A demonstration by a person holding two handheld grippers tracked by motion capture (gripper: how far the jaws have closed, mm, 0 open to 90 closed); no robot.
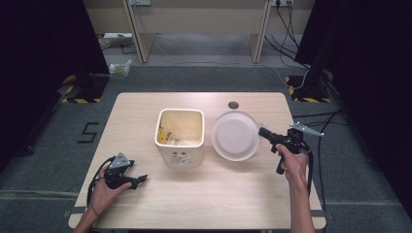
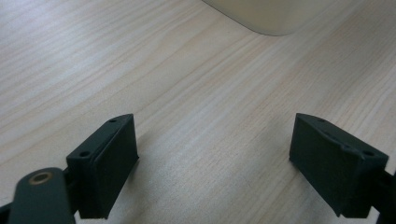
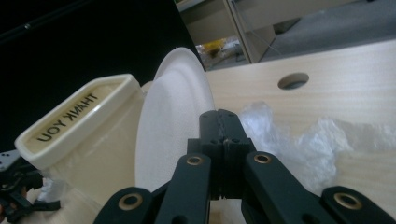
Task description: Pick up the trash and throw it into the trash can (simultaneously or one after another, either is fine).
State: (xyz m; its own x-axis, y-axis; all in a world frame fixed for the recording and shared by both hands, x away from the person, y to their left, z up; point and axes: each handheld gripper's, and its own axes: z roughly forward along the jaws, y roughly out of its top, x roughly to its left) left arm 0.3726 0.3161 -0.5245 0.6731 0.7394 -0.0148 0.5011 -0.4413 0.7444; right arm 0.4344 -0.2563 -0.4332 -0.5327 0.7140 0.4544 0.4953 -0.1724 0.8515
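Right gripper: jaws pressed fully together on the rim of the white plate, which it holds tilted on edge.
Plate, where it is: straight off the right gripper's tips, its far side just beside the cream container. In the right gripper view the plate stands nearly upright against that container.
Left gripper: jaws wide apart with nothing between them, low over bare table, the container's base a little ahead of it.
How the plate will handle: it looks like a thin foam or paper disposable, so I'd judge it very light, a bit floppy, easy to dent or crease if pinched hard.
Where to take hold: the raised rim, as now; the flat middle gives nothing to grip.
Beneath the right gripper: crinkled clear plastic wrap lies on the table, light enough to snag and drag.
Container: printed "THANK YOU" on the rim, open top.
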